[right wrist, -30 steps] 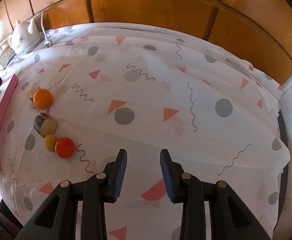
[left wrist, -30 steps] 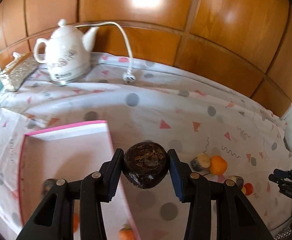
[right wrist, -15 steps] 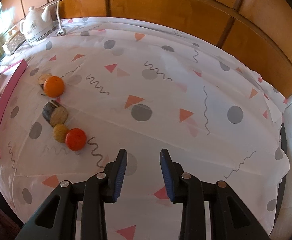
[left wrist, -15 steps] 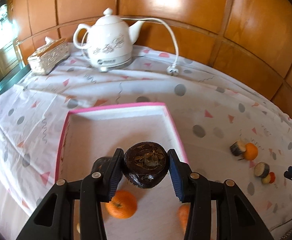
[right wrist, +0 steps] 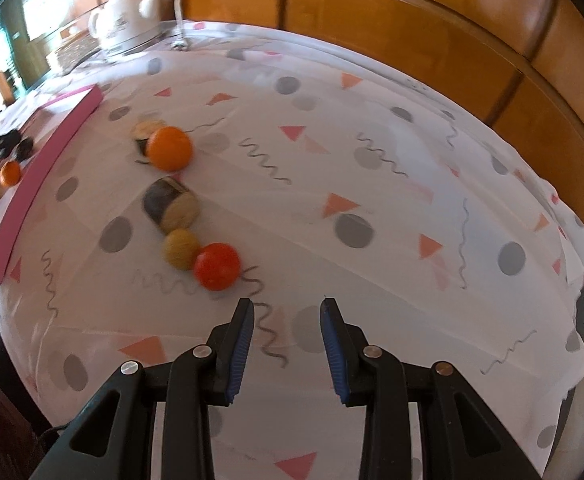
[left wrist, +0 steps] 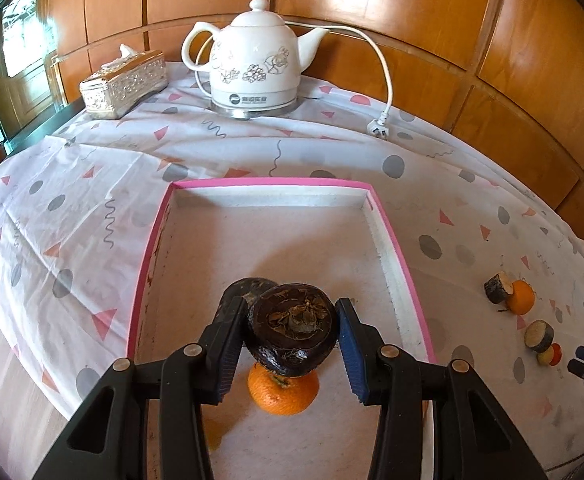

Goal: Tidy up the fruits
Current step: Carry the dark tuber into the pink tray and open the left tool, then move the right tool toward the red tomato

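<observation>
My left gripper (left wrist: 288,308) is shut on a dark brown round fruit (left wrist: 293,328) and holds it above the near part of the pink-rimmed tray (left wrist: 270,183). Under it in the tray lie an orange (left wrist: 284,394) and a second dark fruit (left wrist: 248,286). My right gripper (right wrist: 288,308) hangs open over the tablecloth with nothing between its fingers. Just ahead and to its left lie a red-orange fruit (right wrist: 216,266), a tan ball (right wrist: 180,248), a dark cut piece (right wrist: 170,208) and an orange (right wrist: 170,148). The tray's pink wall (right wrist: 48,152) is further left.
A white kettle (left wrist: 254,64) with a loose cord and plug (left wrist: 379,128) stands at the back by the wooden wall, beside a patterned tissue box (left wrist: 124,80). The round table's edge curves close on the front left and on the right.
My left gripper carried the dark fruit leftward from beside the tray to over it. My right gripper moved closer to the loose fruits, which now look larger and nearer.
</observation>
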Available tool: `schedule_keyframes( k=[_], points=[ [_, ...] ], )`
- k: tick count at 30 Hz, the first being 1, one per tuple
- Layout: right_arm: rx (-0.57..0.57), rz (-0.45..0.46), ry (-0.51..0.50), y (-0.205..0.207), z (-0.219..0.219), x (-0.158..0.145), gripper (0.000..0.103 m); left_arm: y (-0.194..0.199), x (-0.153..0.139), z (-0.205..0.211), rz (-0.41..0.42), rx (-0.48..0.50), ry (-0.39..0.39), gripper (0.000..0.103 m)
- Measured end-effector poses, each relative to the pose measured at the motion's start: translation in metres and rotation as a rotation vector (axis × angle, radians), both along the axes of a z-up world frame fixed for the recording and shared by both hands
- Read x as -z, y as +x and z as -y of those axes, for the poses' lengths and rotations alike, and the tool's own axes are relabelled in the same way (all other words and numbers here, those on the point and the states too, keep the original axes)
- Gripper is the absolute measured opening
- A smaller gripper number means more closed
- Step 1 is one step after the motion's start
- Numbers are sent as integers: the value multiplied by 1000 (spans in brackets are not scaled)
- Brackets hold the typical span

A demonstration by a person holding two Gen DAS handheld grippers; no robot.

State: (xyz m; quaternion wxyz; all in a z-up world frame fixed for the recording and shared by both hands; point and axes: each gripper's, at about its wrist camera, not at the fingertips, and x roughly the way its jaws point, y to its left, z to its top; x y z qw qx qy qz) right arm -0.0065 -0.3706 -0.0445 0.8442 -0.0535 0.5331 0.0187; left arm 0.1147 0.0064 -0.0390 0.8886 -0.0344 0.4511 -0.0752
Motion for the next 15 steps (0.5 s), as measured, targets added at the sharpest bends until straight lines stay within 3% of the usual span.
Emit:
schedule_keyframes(
  k=[9,15],
  points=[
    [-36,0,-5,1,-11,0,35,-9,-1,-1,24,-7,10,47],
    [-46,6,-4,0,-13,-1,35,-18,-9,0,48,-14,-12,57]
  ],
)
